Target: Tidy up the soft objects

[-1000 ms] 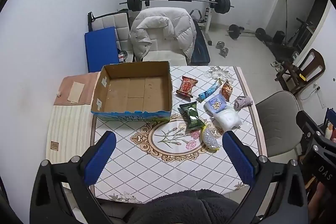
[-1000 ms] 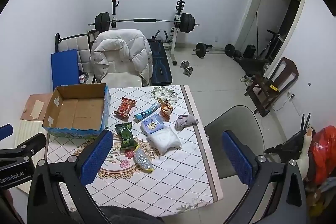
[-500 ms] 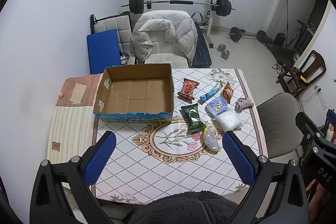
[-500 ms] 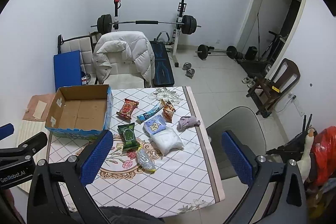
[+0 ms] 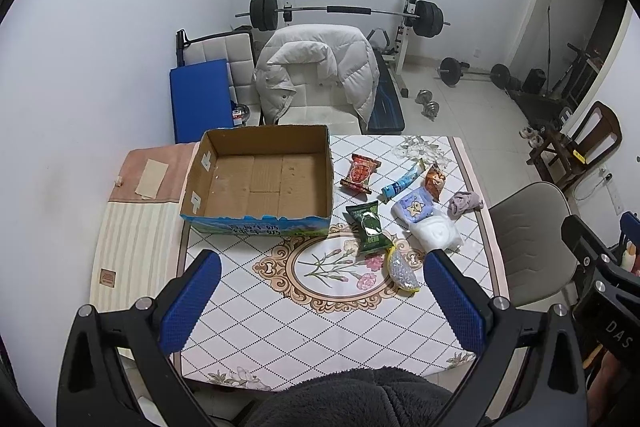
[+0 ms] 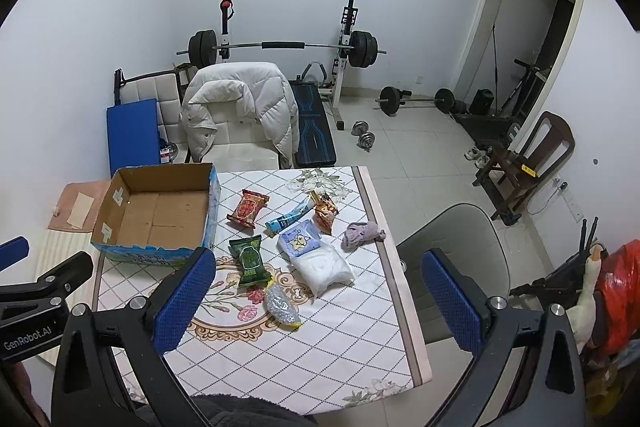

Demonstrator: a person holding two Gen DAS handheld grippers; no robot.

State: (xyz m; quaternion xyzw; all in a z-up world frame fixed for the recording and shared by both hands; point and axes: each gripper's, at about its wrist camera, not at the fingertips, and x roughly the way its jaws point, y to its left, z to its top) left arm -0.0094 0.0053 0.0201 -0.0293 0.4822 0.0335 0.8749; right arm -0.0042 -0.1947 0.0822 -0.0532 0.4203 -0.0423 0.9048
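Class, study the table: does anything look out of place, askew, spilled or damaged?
Nothing is spilled. The cardboard box has a ragged, torn front rim and holds nothing. The packets, such as the green packet, and a crumpled purple cloth lie scattered at odd angles beside it, not yet sorted.

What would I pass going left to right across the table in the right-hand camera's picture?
Cardboard box → red snack packet → blue tube → orange snack packet → purple cloth. The green packet, star pouch, white bag and glittery pouch lie nearer and overlap in that order, so I skip them.
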